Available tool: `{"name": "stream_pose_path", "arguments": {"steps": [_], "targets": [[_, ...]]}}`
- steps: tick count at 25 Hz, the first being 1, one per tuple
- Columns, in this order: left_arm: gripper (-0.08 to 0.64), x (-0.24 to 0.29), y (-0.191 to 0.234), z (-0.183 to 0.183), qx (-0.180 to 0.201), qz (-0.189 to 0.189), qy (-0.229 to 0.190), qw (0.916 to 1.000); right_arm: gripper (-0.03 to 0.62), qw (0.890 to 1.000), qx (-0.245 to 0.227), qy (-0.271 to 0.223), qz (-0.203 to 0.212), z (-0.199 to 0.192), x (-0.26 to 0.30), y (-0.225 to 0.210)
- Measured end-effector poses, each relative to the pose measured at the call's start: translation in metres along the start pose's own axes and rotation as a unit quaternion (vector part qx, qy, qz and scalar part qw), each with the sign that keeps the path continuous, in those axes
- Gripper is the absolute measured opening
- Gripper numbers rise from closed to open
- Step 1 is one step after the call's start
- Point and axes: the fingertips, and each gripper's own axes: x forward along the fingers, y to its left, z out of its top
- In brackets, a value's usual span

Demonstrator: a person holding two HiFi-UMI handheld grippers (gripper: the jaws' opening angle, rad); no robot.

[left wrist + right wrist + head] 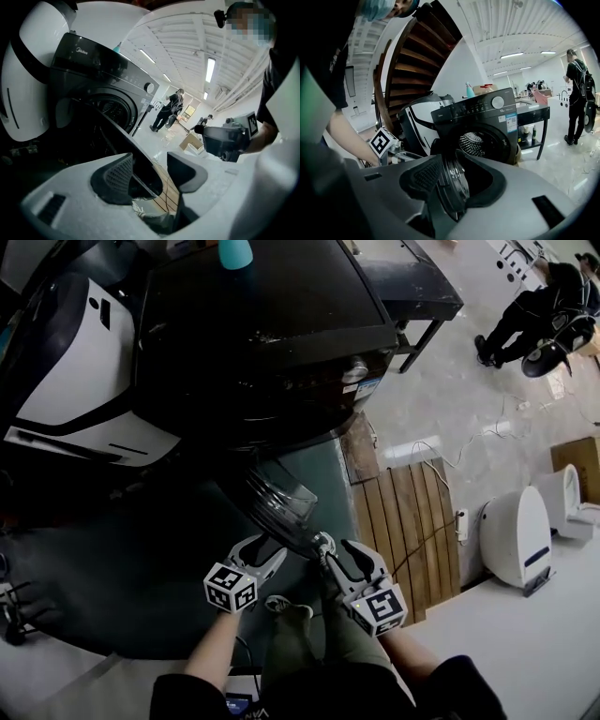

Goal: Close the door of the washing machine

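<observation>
Gripping the open door (281, 495) of the washing machine (267, 343) at its edge.
Right gripper (451, 174) is clamping the door rim; left gripper (151, 164) fingers (115, 176) are straddling it, moderately apart, not pressing.

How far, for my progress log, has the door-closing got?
Done: both grippers are at the door. In hand: right gripper clamps its rim; left gripper straddles its edge, jaws open. Left: door stands wide open from the washing machine; swing it shut.
</observation>
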Motion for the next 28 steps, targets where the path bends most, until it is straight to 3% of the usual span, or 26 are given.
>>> {"name": "stream_pose_path", "arguments": {"steps": [9, 18, 28], "targets": [[0.236, 0.081, -0.007, 0.059, 0.01, -0.027, -0.014, 0.9995, 0.133, 0.999, 0.007, -0.004, -0.032, 0.018, 0.031, -0.079], [0.222, 0.129, 0.004, 0.108, 0.024, -0.039, -0.03, 0.9985, 0.13, 0.998, 0.02, -0.003, -0.06, 0.027, 0.084, -0.135], [0.216, 0.161, 0.025, 0.147, 0.035, -0.039, -0.054, 0.9972, 0.122, 0.988, 0.117, -0.012, -0.099, 0.017, 0.133, -0.183]]}}
